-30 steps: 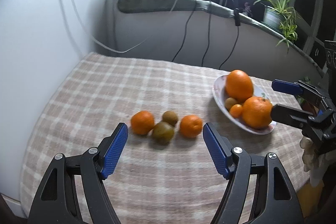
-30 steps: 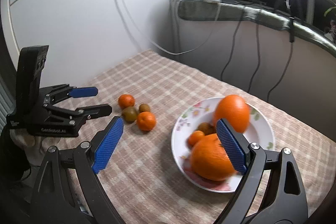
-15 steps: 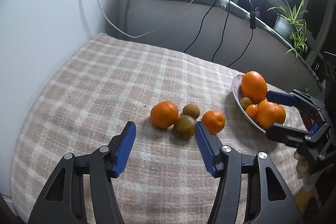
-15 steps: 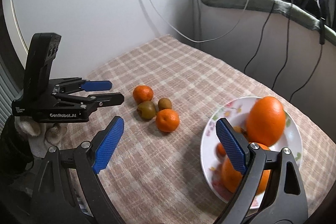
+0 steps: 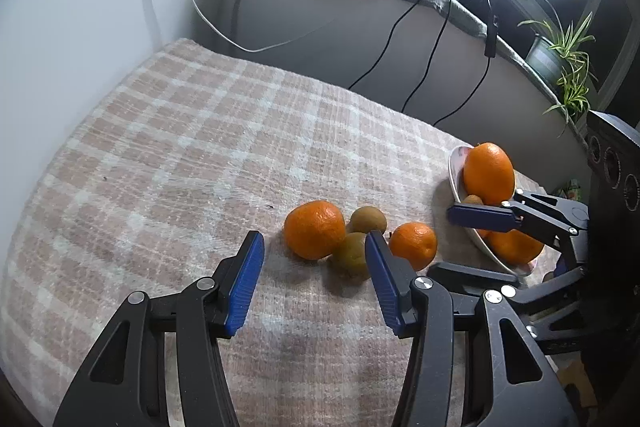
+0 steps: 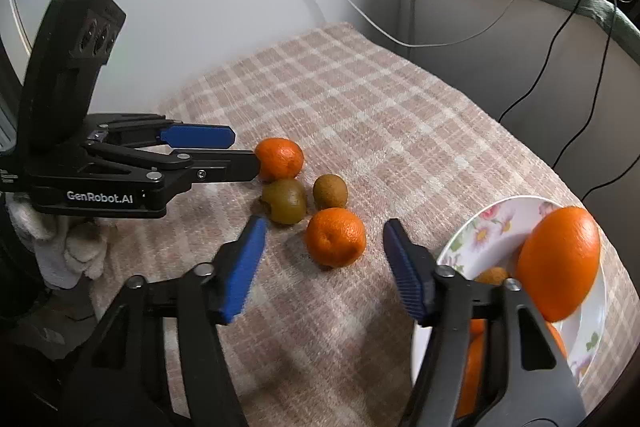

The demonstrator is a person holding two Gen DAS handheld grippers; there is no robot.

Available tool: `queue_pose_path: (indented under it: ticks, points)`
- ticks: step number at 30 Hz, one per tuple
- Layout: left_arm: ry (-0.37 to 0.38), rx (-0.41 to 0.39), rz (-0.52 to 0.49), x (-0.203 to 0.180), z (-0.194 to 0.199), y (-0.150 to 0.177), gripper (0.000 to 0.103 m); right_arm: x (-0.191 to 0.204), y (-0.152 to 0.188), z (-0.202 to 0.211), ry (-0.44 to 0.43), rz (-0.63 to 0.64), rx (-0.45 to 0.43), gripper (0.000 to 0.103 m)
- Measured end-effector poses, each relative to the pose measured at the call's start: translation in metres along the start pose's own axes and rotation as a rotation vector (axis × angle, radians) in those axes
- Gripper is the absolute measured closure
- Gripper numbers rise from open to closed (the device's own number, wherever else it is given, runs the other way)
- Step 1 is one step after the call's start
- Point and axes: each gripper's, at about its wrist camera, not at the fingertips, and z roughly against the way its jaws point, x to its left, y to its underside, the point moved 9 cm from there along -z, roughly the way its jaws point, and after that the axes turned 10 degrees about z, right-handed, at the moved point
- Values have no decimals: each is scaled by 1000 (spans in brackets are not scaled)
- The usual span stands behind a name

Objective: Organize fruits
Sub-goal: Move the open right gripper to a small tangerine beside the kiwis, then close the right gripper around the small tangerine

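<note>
Plate [image 6: 504, 223] fruit sits partly hidden behind right hand-held gripper [image 6: 324, 259], both hand-held grippers narrowing, empty.

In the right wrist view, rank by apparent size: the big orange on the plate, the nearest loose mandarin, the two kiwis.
1. Big orange, though nearness inflates it.
2. Nearest mandarin.
3. Left kiwi.
4. Right kiwi, smaller but farther, so unsure.

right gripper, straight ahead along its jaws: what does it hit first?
Most likely the nearer tangerine, which sits almost centred ahead of the right gripper with its jaws open and empty. The checked cloth could come first; depth is unclear.
</note>
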Motion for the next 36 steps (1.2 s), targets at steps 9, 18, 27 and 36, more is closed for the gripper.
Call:
queue_pose_path:
  ticks: [9, 18, 27, 36]
  points:
    - [5, 20, -11, -4, -8, -1, 52, -1, 3, -18, 9, 37, 58, 52]
    - [12, 45, 6, -2, -19, -2, 60, 1, 4, -25, 32, 80, 91, 56]
    - [11, 43, 11, 0, -22, -3, 66, 1, 6, -31, 35, 91, 108, 63]
    - [10, 27, 19, 1, -22, -4, 69, 1, 6, -31, 41, 93, 101, 64]
